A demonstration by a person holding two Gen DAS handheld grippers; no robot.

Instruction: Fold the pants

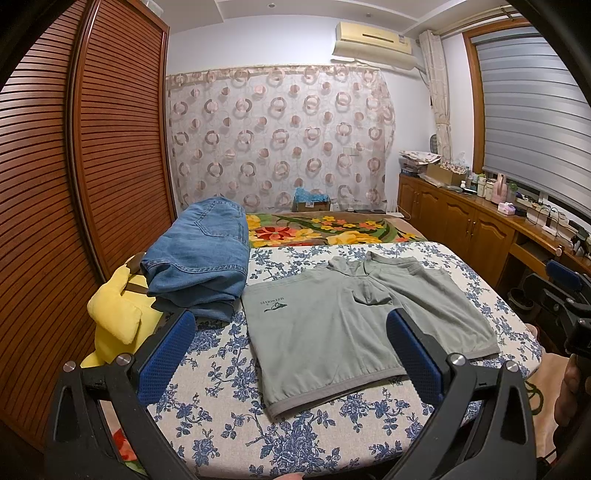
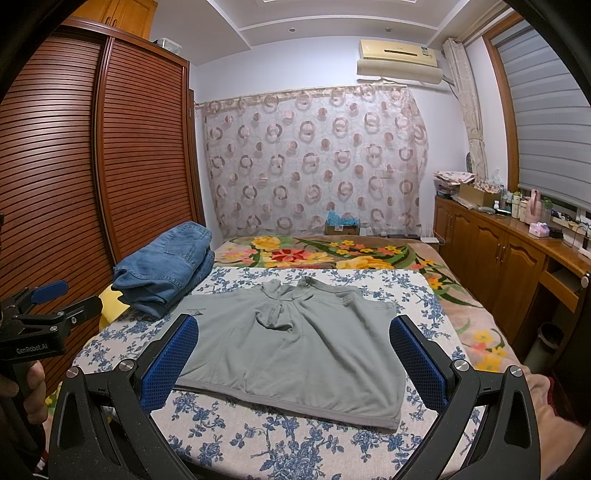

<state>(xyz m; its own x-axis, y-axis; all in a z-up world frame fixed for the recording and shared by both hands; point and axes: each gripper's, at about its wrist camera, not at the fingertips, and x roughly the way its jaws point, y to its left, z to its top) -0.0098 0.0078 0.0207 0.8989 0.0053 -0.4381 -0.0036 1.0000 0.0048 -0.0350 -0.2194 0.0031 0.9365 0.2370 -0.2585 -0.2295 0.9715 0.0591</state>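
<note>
Bedroom, artificially lit; recessed spotlights [image 2: 291, 29] were set in a stepped white ceiling. Left side: a tall wardrobe [image 1: 110, 140] with brown slatted sliding doors. Far wall: pale, largely covered by a sheer curtain [image 1: 280, 136] patterned with pink and brown rings; a cream air conditioner [image 1: 373, 40] was mounted above it, near the right corner. Right side: a window with wooden frame, covered by a grey striped blind [image 1: 532, 122], with a tied-back drape [image 1: 439, 96] beside it. Beneath the window ran a low wooden cabinet [image 2: 491, 243], its top crowded with bottles, boxes and cables. A small bin [image 2: 546, 343] stood on the floor by the cabinet.
</note>
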